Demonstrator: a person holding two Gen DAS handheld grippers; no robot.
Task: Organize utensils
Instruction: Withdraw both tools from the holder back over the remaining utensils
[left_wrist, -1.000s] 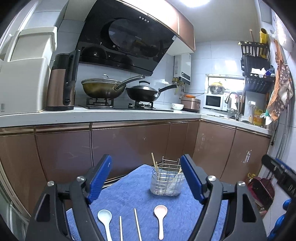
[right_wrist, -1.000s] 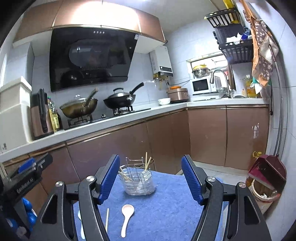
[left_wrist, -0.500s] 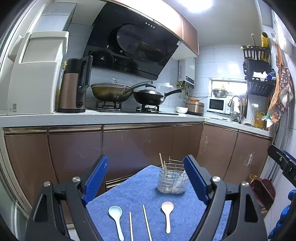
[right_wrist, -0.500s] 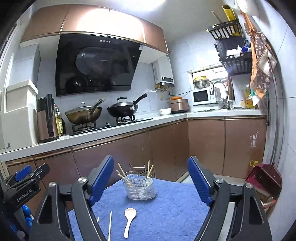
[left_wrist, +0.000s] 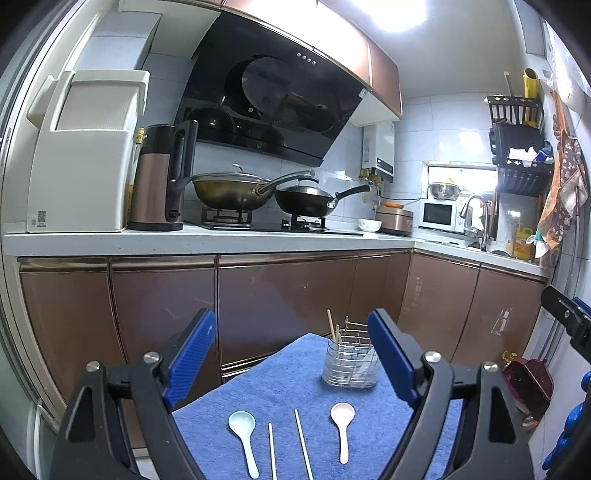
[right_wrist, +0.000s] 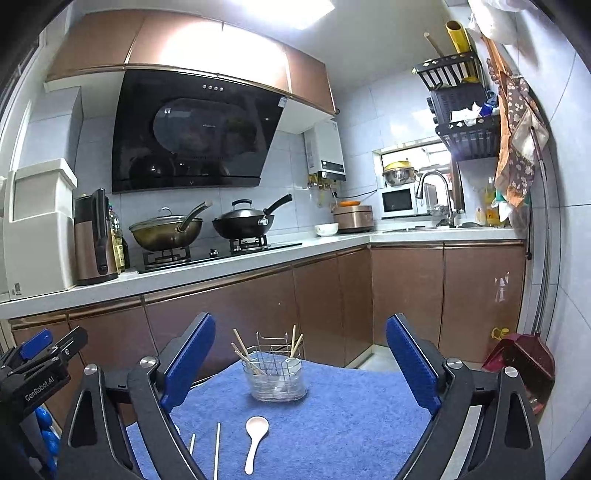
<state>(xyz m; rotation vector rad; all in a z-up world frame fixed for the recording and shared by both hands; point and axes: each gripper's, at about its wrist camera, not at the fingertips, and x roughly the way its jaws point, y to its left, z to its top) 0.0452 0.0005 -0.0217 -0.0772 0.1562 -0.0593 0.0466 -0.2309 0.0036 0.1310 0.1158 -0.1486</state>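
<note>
Utensils lie loose on a blue terry towel (left_wrist: 280, 373): pale blue ceramic spoon (left_wrist: 242, 435), two wooden chopsticks (left_wrist: 303, 441) side by side, pink ceramic spoon (left_wrist: 342, 419), all near our edge. Behind them stands a clear glass cup in a wire caddy (right_wrist: 275, 374), holding several chopsticks upright and what may be a white spoon; glare blurs it. We hold the left gripper (left_wrist: 291, 356) above the towel, blue pads wide apart, nothing between. Right gripper (right_wrist: 301, 362) likewise spread, empty, framing the caddy. Brown cabinets (right_wrist: 328, 295) behind.
</note>
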